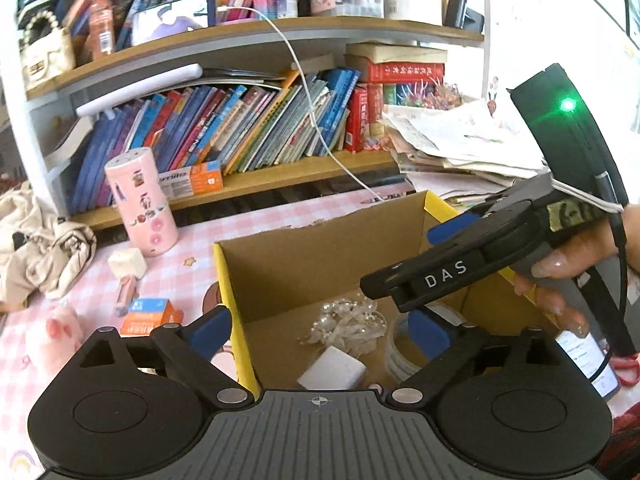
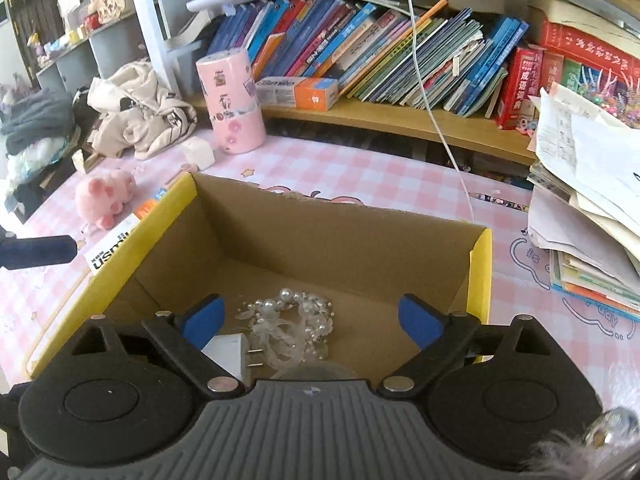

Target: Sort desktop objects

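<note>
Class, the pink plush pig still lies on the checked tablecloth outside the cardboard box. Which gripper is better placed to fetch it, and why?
Probably the left gripper. The pink plush pig lies left of the yellow-edged cardboard box, close beside its open jaws, while the right gripper hangs open over the box's inside.

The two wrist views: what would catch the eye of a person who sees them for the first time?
First, the open cardboard box with yellow edges in the middle of the pink checked tablecloth; a white pearl ornament and a white plug adapter lie inside. Both the right gripper and the left gripper hang open above it. Behind it a pink cylindrical container stands before leaning colourful books.
</note>
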`<action>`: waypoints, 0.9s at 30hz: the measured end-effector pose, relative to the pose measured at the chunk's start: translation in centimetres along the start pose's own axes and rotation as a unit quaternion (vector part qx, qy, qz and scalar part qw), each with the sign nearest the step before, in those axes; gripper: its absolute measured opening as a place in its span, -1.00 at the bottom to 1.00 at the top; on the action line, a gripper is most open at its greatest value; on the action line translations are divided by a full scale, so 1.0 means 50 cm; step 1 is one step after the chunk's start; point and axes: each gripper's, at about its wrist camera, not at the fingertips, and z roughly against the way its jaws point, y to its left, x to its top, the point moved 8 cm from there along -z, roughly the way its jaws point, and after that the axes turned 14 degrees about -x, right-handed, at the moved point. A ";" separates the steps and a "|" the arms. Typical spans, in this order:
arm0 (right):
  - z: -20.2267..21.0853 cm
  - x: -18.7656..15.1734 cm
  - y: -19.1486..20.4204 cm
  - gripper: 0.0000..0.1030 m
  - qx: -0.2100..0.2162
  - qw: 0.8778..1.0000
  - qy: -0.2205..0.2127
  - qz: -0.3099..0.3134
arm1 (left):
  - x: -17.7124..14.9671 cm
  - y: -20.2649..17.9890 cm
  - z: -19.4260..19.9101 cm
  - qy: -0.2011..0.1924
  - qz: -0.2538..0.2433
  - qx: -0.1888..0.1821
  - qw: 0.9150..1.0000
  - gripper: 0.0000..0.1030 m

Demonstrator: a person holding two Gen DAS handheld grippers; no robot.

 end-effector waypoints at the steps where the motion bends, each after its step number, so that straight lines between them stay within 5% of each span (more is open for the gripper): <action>1: 0.005 -0.004 0.001 0.85 -0.002 1.000 -0.003 0.000 | -0.002 0.000 0.006 -0.003 0.004 0.002 1.000 0.89; 10: 0.049 -0.035 0.002 0.88 -0.018 0.999 -0.015 -0.033 | -0.024 -0.008 0.040 -0.018 0.017 -0.005 1.000 0.90; 27: 0.167 -0.102 0.026 0.89 -0.120 0.985 -0.062 -0.111 | -0.061 0.067 0.128 -0.047 0.023 -0.025 0.998 0.90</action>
